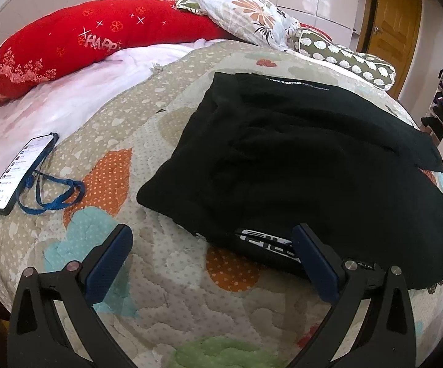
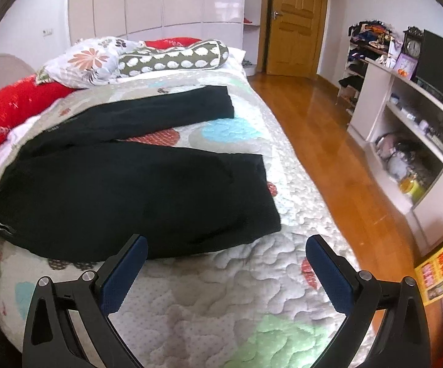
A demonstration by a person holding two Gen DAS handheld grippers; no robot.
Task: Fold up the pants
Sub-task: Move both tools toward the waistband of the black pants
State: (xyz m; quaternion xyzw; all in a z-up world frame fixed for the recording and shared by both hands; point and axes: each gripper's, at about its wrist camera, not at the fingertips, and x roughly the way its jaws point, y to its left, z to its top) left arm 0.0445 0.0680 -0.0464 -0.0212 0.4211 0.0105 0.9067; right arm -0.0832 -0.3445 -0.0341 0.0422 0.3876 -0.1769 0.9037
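The black pants (image 1: pixel 298 159) lie spread flat on the quilted bed cover (image 1: pixel 166 291), waistband end to the left and the two legs running to the right, where the right wrist view shows them parted in a narrow V with a strip of quilt between them. No fold looks made yet, so the step in hand seems to be the approach before the first fold. The left gripper (image 1: pixel 212 245) hovers at the near edge of the bed with its jaws spread wide and nothing between them; its right finger sits just in front of the white-lettered near corner of the waistband. The right gripper (image 2: pixel 226 256) is likewise released and empty, hanging over bare quilt just near of the closer leg (image 2: pixel 148 196), towards its hem. The next move probably calls for each gripper to pinch the near edge of the pants, one at the waist corner and one at the hem of the closer leg, then carry that leg over onto the farther leg (image 2: pixel 166 110) so the two stack. A phone (image 1: pixel 19 174) with a blue lanyard (image 1: pixel 52 196) lies well apart to the left, clear of the work.
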